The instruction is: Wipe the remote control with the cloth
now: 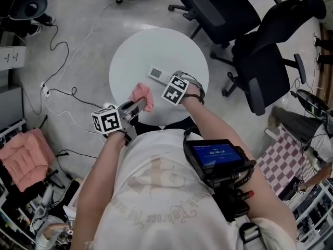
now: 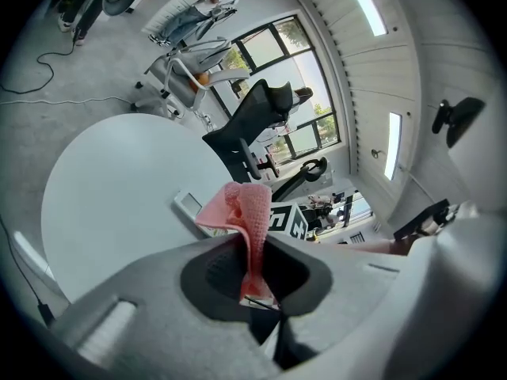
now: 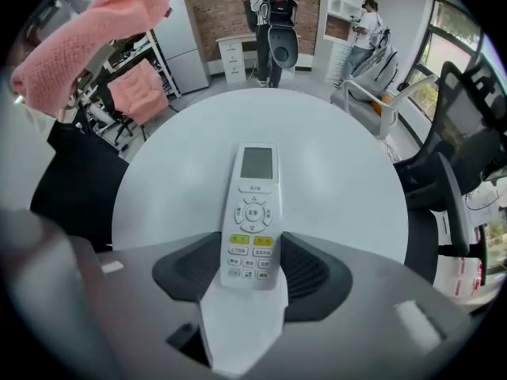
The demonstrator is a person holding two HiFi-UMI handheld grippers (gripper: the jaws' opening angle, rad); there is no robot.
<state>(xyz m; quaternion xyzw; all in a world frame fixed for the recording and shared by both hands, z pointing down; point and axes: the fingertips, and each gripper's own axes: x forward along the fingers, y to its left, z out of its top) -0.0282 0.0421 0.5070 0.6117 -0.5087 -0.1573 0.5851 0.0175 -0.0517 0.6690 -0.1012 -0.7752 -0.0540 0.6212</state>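
Right now the remote control (image 3: 252, 212) is clamped by its button end in the right tongs (image 3: 253, 269). Its long axis runs straight out along the jaws, with the screen end over the round white tabletop (image 1: 132, 51). It is probably lifted just off the surface, but that's hard to tell. The left tongs (image 2: 250, 269) pinch the pink cloth (image 2: 242, 212), which hangs near the remote's left side, apart from it. The cloth hand looks set to sweep rightward along that axis. Around: grey floor (image 1: 78, 14), cables (image 1: 62, 92), black office chairs (image 1: 223, 9).
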